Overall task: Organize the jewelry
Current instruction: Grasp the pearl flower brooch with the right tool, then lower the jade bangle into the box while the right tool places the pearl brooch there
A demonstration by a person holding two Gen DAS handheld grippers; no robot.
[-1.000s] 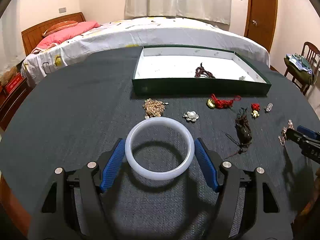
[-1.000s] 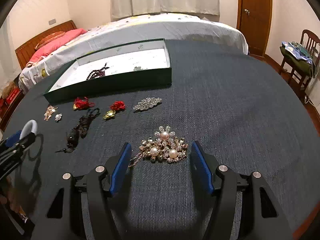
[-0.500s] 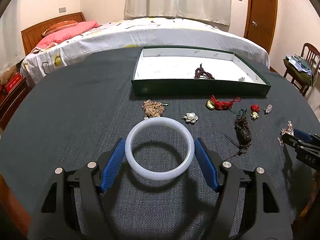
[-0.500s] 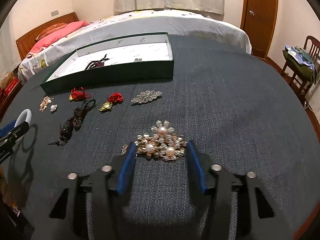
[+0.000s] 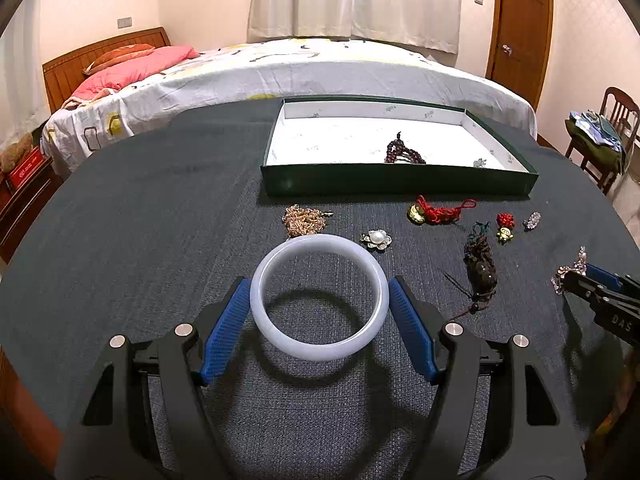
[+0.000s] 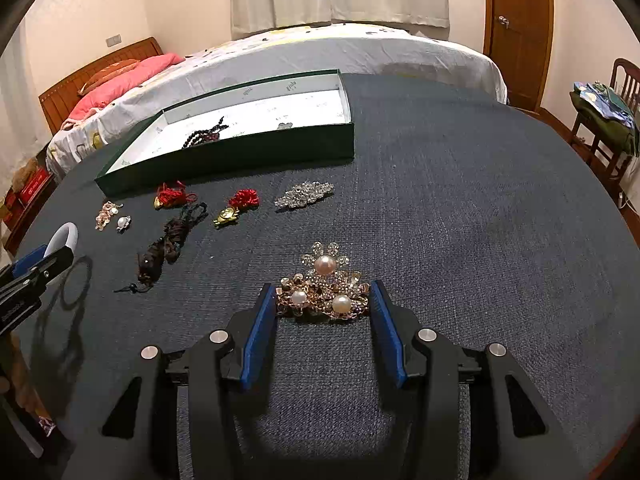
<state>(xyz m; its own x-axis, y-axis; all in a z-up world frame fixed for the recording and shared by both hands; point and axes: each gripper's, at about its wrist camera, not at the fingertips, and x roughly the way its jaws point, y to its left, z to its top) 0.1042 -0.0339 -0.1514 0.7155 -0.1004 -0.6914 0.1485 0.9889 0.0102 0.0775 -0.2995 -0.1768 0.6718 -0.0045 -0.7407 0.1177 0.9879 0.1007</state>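
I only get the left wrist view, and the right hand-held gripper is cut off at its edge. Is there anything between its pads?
Observer: Yes. A gold brooch with three pearls sits between the blue pads of the right hand-held gripper, and both pads appear to touch its sides.
Operator: From my angle I can't judge height. Is my bangle off the table?
Observer: It looks so. From the side, the bangle hangs in the left hand-held gripper, and its ring-shaped shadow lies apart from it on the table.
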